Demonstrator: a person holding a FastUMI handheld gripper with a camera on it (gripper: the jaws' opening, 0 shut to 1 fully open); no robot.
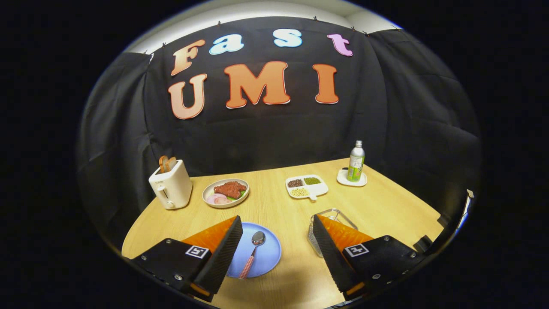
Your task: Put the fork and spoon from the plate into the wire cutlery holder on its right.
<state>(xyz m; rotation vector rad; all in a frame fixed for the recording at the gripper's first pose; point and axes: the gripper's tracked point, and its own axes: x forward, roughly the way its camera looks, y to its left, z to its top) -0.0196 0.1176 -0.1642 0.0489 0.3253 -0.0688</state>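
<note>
A blue plate lies on the wooden table just ahead of my left finger, partly hidden behind it. On the plate rests a spoon with a steel bowl and a red-and-white checked handle, its bowl pointing away from me. The wire cutlery holder stands to the plate's right, mostly hidden behind my right finger. My gripper hangs above the table, open wide, with nothing between its fingers. The spoon lies in the gap between them, closer to the left one.
Beyond the plate stand a white toaster with bread, a dish of meat, a white divided tray of beans, and a bottle on a white coaster. The table edge curves close on the left and right.
</note>
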